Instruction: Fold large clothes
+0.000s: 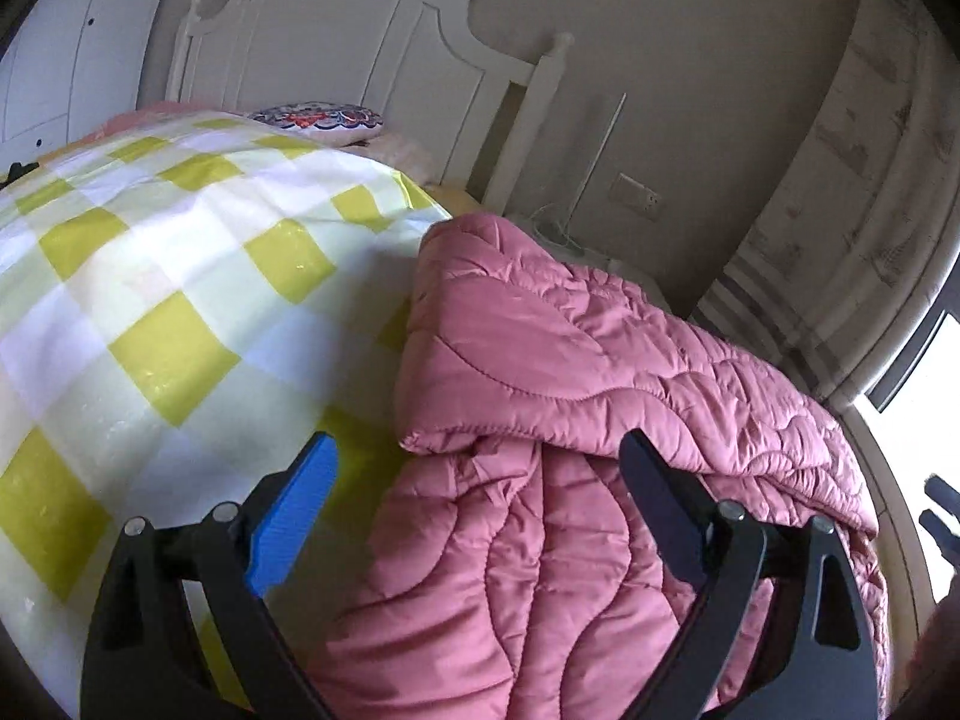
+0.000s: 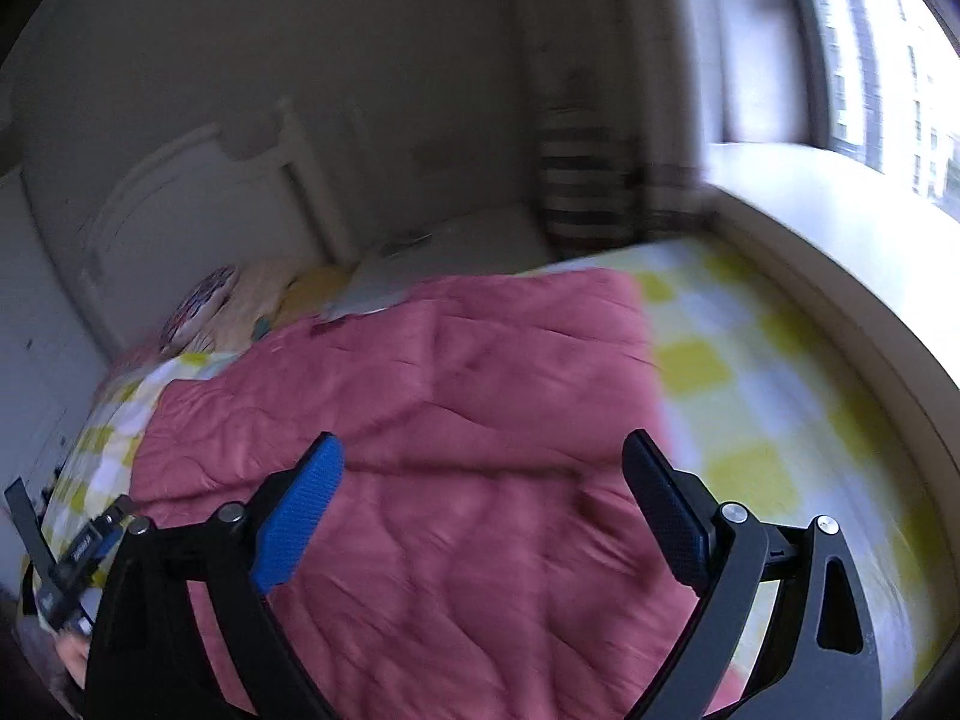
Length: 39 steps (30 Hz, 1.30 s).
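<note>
A pink quilted coat [image 1: 600, 372] is laid on a bed covered by a yellow-and-white checked sheet [image 1: 150, 276], near the sheet's edge. In the left wrist view, one part is seen folded over the rest, wavy stitch lines running across the glossy fabric. The left gripper [image 1: 480, 468] is held above the fold with its jaws spread wide, nothing between them. The right gripper [image 2: 483, 468] is likewise held wide open and empty over the coat [image 2: 420, 390]; that view is blurred, so contact cannot be judged. A patterned cushion [image 1: 318, 118] lies by the white headboard [image 1: 336, 42]. No writing can be read.
</note>
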### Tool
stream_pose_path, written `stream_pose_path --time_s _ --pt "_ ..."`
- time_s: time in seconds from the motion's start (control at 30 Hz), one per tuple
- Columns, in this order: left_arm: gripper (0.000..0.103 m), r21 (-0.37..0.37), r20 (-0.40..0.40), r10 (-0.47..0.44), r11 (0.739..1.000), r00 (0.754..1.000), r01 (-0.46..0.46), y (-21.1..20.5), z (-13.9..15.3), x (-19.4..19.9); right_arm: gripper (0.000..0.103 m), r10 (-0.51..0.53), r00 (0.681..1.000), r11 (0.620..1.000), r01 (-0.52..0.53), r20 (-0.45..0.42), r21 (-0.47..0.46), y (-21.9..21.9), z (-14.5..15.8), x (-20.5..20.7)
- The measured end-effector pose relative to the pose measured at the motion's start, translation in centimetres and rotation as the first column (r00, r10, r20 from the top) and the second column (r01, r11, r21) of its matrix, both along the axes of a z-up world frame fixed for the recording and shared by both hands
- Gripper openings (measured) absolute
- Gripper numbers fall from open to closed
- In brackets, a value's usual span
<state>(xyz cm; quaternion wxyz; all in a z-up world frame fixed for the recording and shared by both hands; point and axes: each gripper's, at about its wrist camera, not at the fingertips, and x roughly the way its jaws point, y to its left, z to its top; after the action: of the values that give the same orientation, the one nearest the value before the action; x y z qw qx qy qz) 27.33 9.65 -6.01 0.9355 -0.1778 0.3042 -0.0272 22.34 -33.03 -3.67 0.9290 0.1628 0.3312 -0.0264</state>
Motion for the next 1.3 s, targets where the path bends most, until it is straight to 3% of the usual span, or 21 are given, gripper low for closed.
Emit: stream_pose_path --time_s 0.17,0.27,0.3,0.33,0.37,0.43,0.53,0.63,0.73,0.8,0.83,0.87,0.93,1.0,1.07,1.13,1.23,1.3 --pt "0.095 -0.073 -0.030 0.042 0.996 0.999 -0.044 1.8 -0.9 0.1 0.091 0.005 0.991 0.976 0.024 -0.136 0.214 0.1 -4.1 8.6" --pt "0.095 -0.110 -0.065 0.042 0.993 0.997 -0.049 2.3 -1.6 0.7 0.087 0.013 0.985 0.978 0.023 -0.171 0.206 1.4 -5.9 10.5" --pt "0.095 -0.115 -0.072 0.039 0.992 0.997 -0.047 2.3 -1.7 0.8 0.071 0.032 0.987 0.983 -0.002 -0.155 0.186 2.1 -5.8 10.6" --pt "0.095 -0.117 -0.074 0.035 0.992 0.997 -0.043 2.3 -1.9 0.8 0.045 0.060 0.990 0.986 -0.038 -0.129 0.165 2.8 -5.6 10.4" --pt "0.095 -0.117 -0.074 0.029 0.992 0.997 -0.038 2.2 -1.9 0.9 0.030 0.055 0.992 0.988 -0.038 -0.114 0.150 3.1 -5.4 9.9" --pt "0.095 -0.114 -0.067 0.027 0.993 0.997 -0.035 2.1 -1.8 0.8 0.015 0.042 0.998 0.988 -0.036 -0.038 0.153 3.0 -4.3 8.1" --pt "0.097 -0.110 -0.057 0.035 0.993 0.998 -0.041 2.1 -1.7 0.6 0.014 -0.011 1.000 0.987 0.009 0.018 0.158 2.2 -2.7 4.9" --pt "0.097 -0.109 -0.059 0.039 0.993 0.997 -0.045 2.1 -1.7 0.7 0.014 -0.092 0.996 0.985 0.093 -0.011 0.145 1.0 -3.3 2.5" --pt "0.097 -0.110 -0.068 0.041 0.993 0.997 -0.049 2.1 -1.7 0.9 0.015 -0.096 0.987 0.991 0.107 -0.133 0.082 0.7 -5.9 2.7" --pt "0.098 -0.109 -0.078 0.045 0.993 0.996 -0.053 2.0 -1.9 1.0 0.025 -0.099 0.979 0.989 0.116 -0.179 0.086 0.7 -7.1 2.8" --pt "0.098 -0.110 -0.080 0.048 0.992 0.996 -0.057 2.1 -1.9 1.0 0.036 -0.118 0.976 0.987 0.135 -0.181 0.084 0.6 -6.8 2.5" --pt "0.098 -0.113 -0.081 0.053 0.992 0.995 -0.062 2.2 -2.0 0.9 0.060 -0.157 0.972 0.984 0.169 -0.176 0.057 0.8 -5.8 1.9" --pt "0.098 -0.115 -0.084 0.058 0.991 0.995 -0.067 2.2 -2.0 0.9 0.084 -0.206 0.977 0.978 0.204 -0.055 -0.045 2.2 -2.8 0.7" --pt "0.098 -0.109 -0.089 0.053 0.992 0.995 -0.063 2.2 -2.0 1.0 0.084 -0.169 0.985 0.975 0.172 0.039 -0.140 4.4 -1.3 0.4" --pt "0.098 -0.103 -0.087 0.047 0.993 0.995 -0.056 2.0 -1.8 1.1 0.084 -0.072 0.995 0.963 0.087 0.067 -0.257 7.3 -0.6 1.1" --pt "0.098 -0.102 -0.089 0.046 0.993 0.995 -0.055 1.9 -1.8 1.1 0.084 0.021 1.000 0.953 -0.020 -0.001 -0.302 9.4 -2.0 2.9" --pt "0.098 -0.110 -0.107 0.050 0.992 0.993 -0.062 2.1 -2.1 1.2 0.083 0.063 0.969 0.944 -0.136 -0.239 -0.302 10.3 -7.3 6.1" --pt "0.098 -0.112 -0.120 0.053 0.991 0.991 -0.066 2.2 -2.2 1.4 0.084 0.053 0.977 0.951 -0.112 -0.206 -0.288 9.8 -6.7 5.7"
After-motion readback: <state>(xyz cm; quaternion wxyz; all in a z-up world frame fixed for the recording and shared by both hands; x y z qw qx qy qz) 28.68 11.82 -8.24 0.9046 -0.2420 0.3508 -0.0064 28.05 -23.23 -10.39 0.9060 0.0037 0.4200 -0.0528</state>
